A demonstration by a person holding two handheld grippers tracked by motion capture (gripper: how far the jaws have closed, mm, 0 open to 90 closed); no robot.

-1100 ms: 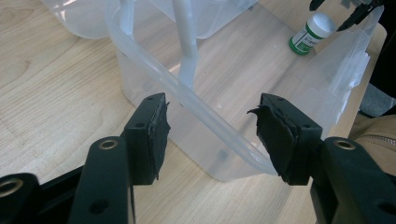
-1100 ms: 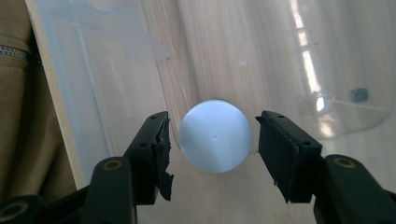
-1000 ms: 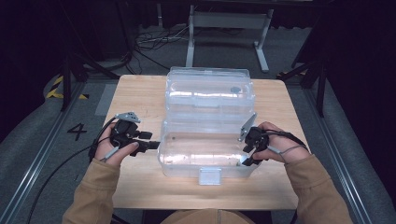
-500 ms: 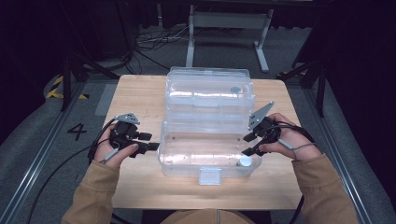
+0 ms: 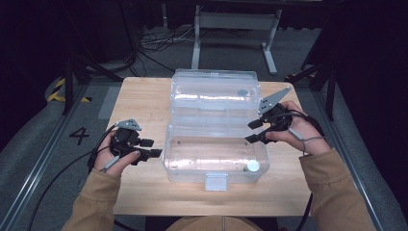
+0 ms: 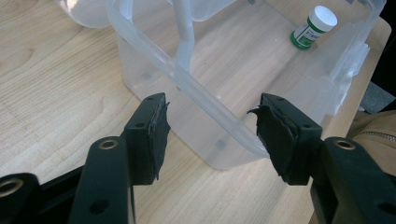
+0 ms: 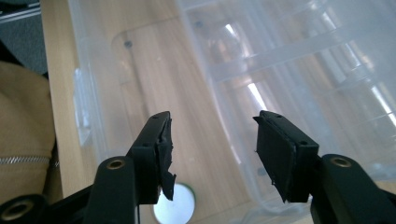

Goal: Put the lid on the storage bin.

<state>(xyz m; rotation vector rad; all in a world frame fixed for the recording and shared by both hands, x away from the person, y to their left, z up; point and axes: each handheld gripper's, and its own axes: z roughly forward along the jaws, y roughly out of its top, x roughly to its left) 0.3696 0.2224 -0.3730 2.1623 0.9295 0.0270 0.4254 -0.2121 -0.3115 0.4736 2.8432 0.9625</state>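
A clear plastic box stands open on the wooden table, its lid folded back behind it. A small bottle with a white cap and green label stands inside, in the near right corner. My left gripper rests left of the box, open and empty, its jaws facing the box's left wall. Above the box's right side my right gripper hangs open with nothing between the pads. The bottle's cap lies below it.
A latch tab juts from the box's front wall toward the person. Bare wood lies left of the box and along the near edge. Beyond the table stand a metal frame and loose floor cables.
The right gripper has lifted up and away from the box's near right corner, and the white-capped bottle has come into sight there. The left gripper has kept still.
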